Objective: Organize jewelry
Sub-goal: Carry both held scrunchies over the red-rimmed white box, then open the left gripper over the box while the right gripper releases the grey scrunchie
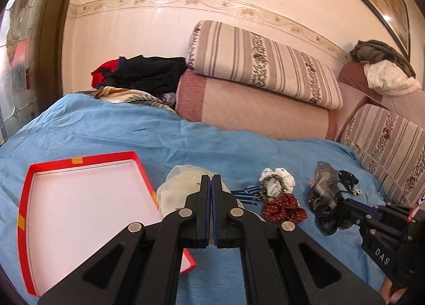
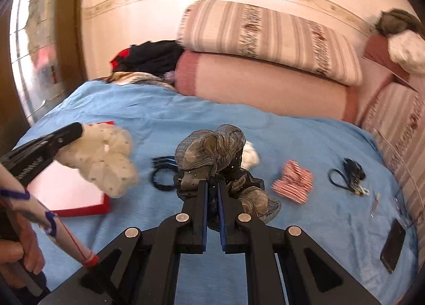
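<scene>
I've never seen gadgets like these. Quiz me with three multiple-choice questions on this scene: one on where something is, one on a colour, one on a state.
1. Where does the red box lie?
A. on the striped pillow
B. on the blue bedspread
C. on the floor

2. What colour is the scrunchie in the right gripper?
A. grey-brown
B. yellow
C. green

3. How do the left gripper's jaws stand?
A. wide open, empty
B. shut on a phone
C. shut on the cream scrunchie

Answers: B, blue cloth surrounds the box; A, grey-brown fabric bunches at its tips; C, the right wrist view shows the cream scrunchie pinched.
</scene>
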`<state>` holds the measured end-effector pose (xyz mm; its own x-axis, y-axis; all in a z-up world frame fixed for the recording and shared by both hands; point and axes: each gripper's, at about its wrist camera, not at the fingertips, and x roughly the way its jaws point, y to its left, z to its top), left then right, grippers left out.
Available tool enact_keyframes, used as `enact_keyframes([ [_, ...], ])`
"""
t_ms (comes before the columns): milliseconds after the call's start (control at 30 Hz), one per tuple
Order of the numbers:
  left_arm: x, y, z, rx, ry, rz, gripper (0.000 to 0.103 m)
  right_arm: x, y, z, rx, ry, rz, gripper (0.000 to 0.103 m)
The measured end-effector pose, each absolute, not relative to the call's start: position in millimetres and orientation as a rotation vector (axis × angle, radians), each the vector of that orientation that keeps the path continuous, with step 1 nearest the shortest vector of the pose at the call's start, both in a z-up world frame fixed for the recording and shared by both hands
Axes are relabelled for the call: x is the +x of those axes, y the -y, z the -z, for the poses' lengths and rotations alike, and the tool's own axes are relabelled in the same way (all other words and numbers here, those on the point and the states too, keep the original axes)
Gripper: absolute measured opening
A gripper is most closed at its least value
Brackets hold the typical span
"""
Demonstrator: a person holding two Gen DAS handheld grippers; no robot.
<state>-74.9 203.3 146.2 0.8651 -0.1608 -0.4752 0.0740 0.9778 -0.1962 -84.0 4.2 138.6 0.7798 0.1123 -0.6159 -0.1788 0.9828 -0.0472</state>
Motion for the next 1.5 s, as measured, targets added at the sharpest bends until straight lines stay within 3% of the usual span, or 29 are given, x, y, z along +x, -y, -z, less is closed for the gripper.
enact_keyframes([
  [533,-54,-345,-126,-0.322,-0.601,-0.133,0.001,-23,-149,-139,-0.144,-0.764,-0.505,0.008],
  [1167,-25,-442,-72,-0.459,-0.754,-0.312,0.001,68,-284,-67,-0.198,-0.908,-0.602,0.008],
  [1267,-24,-444,-65,-0.456,-0.785,-0.350,0.003,73,-286,-61,-0.213,-0.910,-0.593,0.015],
  [1300,-24,-445,-64,-0.458,-0.790,-0.353,0.006,73,-286,-60,-0.216,-0.909,-0.592,0.028],
  [1367,-24,-444,-62,-0.453,-0.799,-0.366,0.011,70,-283,-58,-0.221,-0.897,-0.583,0.041],
  [1500,-26,-435,-62,-0.404,-0.820,-0.386,0.014,67,-276,-57,-0.196,-0.889,-0.583,0.048],
])
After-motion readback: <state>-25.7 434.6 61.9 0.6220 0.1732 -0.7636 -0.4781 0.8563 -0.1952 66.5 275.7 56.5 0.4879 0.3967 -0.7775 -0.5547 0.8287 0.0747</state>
